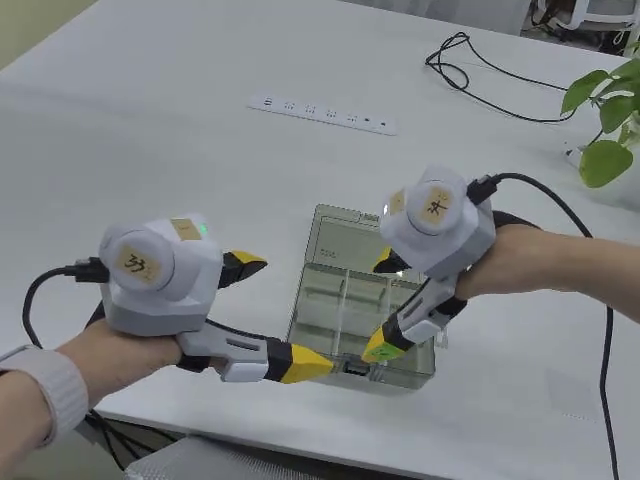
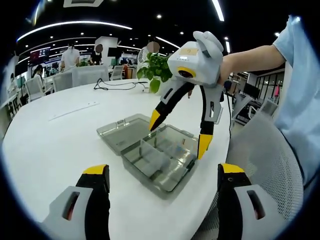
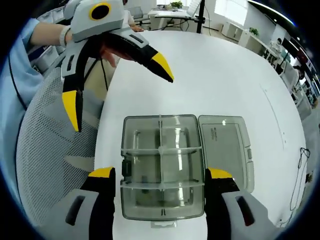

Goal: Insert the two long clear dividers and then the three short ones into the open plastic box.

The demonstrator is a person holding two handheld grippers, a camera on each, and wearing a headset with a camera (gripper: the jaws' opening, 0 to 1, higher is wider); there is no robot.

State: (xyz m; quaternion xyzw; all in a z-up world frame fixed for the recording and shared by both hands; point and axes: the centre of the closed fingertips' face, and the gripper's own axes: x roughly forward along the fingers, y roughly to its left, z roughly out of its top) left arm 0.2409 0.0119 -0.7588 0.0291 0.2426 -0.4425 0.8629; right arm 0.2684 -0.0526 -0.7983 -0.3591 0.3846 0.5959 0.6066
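Note:
The clear plastic box point(image 1: 398, 374) lies open near the table's front edge, its lid point(image 1: 340, 232) folded back flat. Clear dividers point(image 3: 161, 150) stand inside and split it into compartments; they also show as dividers point(image 2: 149, 150) in the left gripper view. My left gripper point(image 1: 280, 315) is open just left of the box, one finger by its front corner. My right gripper point(image 1: 383, 305) hangs open over the box's right half, tips pointing down. My right gripper's own jaws point(image 3: 160, 173) straddle the box point(image 3: 150, 216) from above. Nothing is held between either pair of fingers.
A white power strip point(image 1: 322, 113) lies farther back, with a black cable point(image 1: 480, 85) and a green plant point(image 1: 605, 110) at the right rear. The table edge runs just in front of the box. A mesh chair point(image 3: 55, 150) stands beside the table.

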